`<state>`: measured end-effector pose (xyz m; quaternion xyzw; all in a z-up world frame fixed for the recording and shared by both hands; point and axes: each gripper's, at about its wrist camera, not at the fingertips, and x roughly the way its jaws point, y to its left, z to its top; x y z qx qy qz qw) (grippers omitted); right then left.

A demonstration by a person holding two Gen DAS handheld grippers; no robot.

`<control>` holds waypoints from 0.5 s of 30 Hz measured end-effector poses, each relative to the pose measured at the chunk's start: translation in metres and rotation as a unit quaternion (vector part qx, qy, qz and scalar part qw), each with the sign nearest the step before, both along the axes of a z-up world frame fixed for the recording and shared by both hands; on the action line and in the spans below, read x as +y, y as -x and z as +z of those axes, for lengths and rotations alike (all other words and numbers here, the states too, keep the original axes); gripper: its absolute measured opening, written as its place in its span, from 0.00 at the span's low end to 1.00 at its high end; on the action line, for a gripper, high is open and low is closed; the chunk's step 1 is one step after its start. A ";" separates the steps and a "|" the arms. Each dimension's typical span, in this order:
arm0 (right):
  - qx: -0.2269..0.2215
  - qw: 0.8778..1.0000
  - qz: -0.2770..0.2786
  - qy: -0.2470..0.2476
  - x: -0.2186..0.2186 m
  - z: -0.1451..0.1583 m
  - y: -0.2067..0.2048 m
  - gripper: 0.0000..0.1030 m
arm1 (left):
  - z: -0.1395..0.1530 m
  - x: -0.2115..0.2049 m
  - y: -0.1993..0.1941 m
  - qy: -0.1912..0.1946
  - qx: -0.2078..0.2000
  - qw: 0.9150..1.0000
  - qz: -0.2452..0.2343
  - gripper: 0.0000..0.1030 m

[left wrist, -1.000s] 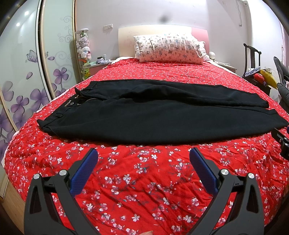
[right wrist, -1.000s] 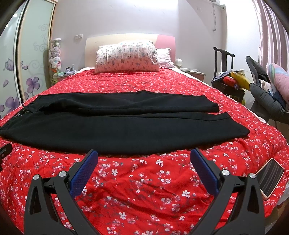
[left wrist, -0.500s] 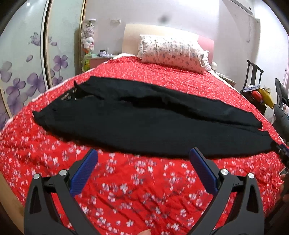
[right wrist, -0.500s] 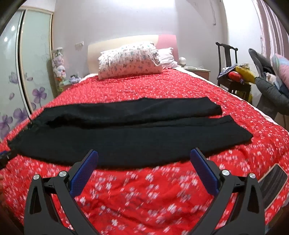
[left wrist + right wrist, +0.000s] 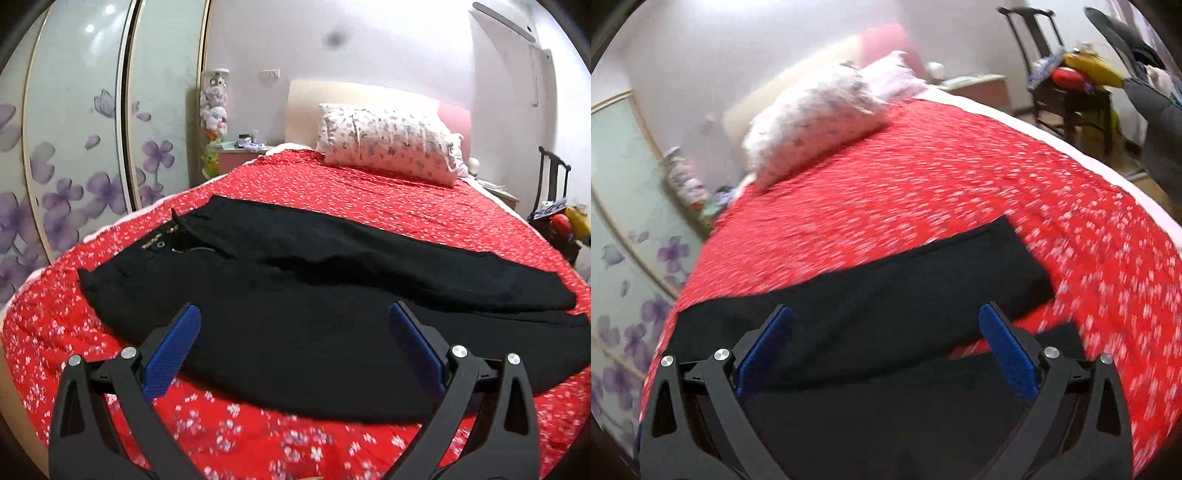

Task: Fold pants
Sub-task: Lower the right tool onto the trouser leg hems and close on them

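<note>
Pants (image 5: 314, 295) lie under both spread grippers, right gripper (image 5: 884, 332) apparently tilted.

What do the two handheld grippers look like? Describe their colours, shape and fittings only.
Both look alike. The left gripper and right gripper each have two black angular arms with triangular cut-outs, silver round screw heads at the joints, and flat blue textured finger pads. No cables, markings or sleeves are visible.

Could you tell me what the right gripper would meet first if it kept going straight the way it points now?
Most likely the black pants: the open right gripper points at the leg ends on the red bedspread.
</note>
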<state>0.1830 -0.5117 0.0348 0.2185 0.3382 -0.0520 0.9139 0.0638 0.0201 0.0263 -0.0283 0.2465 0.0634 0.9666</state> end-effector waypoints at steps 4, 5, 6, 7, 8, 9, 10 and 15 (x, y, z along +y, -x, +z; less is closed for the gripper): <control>0.037 0.999 -0.027 0.010 -0.035 -0.018 -0.050 0.91 | -0.011 -0.009 -0.017 -0.032 0.018 0.999 0.002 0.98; 0.044 0.998 -0.031 0.009 -0.045 -0.026 -0.061 0.89 | -0.013 -0.010 -0.021 -0.035 0.025 0.999 0.001 0.98; 0.049 0.998 -0.036 0.007 -0.052 -0.031 -0.070 0.88 | -0.016 -0.012 -0.023 -0.039 0.032 0.999 0.001 0.98; 0.055 0.998 -0.042 0.005 -0.058 -0.037 -0.077 0.86 | -0.021 -0.012 -0.026 -0.040 0.042 0.998 0.000 0.98; 0.060 0.997 -0.047 0.005 -0.065 -0.044 -0.086 0.85 | -0.024 -0.010 -0.028 -0.038 0.050 0.998 -0.001 0.98; 0.064 0.996 -0.053 0.007 -0.071 -0.049 -0.094 0.79 | -0.026 -0.009 -0.030 -0.036 0.057 0.998 0.000 0.98; 0.069 0.996 -0.060 0.008 -0.078 -0.055 -0.103 0.75 | -0.028 -0.006 -0.032 -0.031 0.064 0.997 0.003 0.98; 0.074 0.992 -0.101 0.032 -0.101 -0.073 -0.124 0.73 | -0.031 0.000 -0.028 -0.030 0.058 0.998 0.012 0.98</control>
